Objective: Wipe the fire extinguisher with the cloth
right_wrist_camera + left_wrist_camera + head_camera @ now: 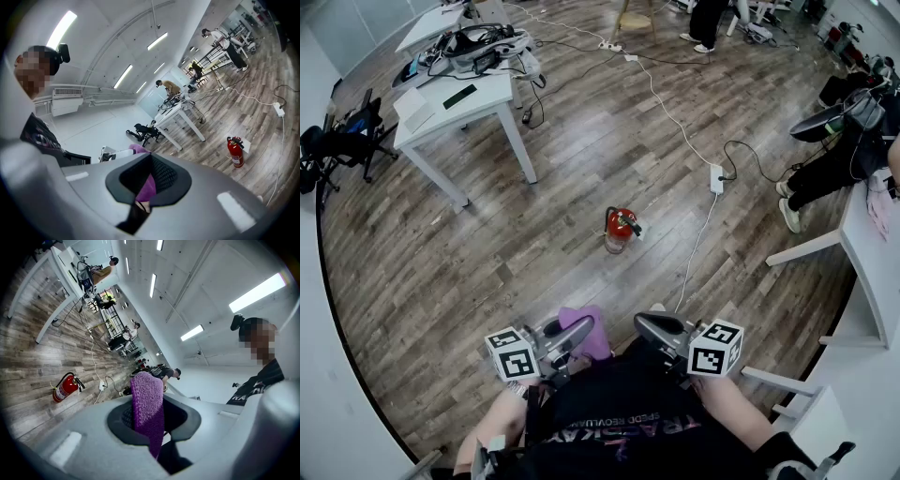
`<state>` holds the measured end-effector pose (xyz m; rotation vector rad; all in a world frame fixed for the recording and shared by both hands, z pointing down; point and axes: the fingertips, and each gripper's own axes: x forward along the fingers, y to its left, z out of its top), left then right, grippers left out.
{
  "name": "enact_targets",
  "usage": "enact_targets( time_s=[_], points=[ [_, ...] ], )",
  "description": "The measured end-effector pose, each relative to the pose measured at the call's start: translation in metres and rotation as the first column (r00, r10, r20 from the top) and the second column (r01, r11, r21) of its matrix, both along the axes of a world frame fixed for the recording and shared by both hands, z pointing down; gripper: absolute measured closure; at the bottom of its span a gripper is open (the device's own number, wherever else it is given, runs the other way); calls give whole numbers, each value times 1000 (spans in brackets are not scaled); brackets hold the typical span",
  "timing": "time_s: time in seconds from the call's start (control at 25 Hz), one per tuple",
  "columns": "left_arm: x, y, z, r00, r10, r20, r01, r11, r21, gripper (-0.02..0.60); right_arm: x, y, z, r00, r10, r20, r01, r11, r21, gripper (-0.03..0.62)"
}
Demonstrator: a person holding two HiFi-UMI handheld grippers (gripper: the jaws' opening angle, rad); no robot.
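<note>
A red fire extinguisher (621, 229) stands upright on the wooden floor, well ahead of both grippers. It also shows in the left gripper view as the extinguisher (65, 386) and in the right gripper view as the extinguisher (236, 151). My left gripper (579, 330) is held close to my body, shut on a purple cloth (586, 328). The cloth (148, 408) sticks out between the jaws of the left gripper (151, 420). My right gripper (647, 325) is beside it, shut with nothing held. In its own view the right gripper (149, 176) shows only a bit of the purple cloth (146, 188) beyond its jaws.
A white table (459, 105) cluttered with cables stands at the back left, with a black chair (345, 141) beside it. A white cable and power strip (715, 178) run across the floor right of the extinguisher. A seated person (830, 164) and another white table (867, 253) are at the right.
</note>
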<state>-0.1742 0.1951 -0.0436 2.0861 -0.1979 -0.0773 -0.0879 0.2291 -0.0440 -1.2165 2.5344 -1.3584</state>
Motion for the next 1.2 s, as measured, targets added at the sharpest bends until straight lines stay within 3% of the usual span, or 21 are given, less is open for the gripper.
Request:
enact_targets(
  time_s=[1.2],
  points=[
    [-7,-19,4,1000,-15,-4,15,1000,-7,526,10,-22,-5,999,43,8,-43,999,10,589]
  ],
)
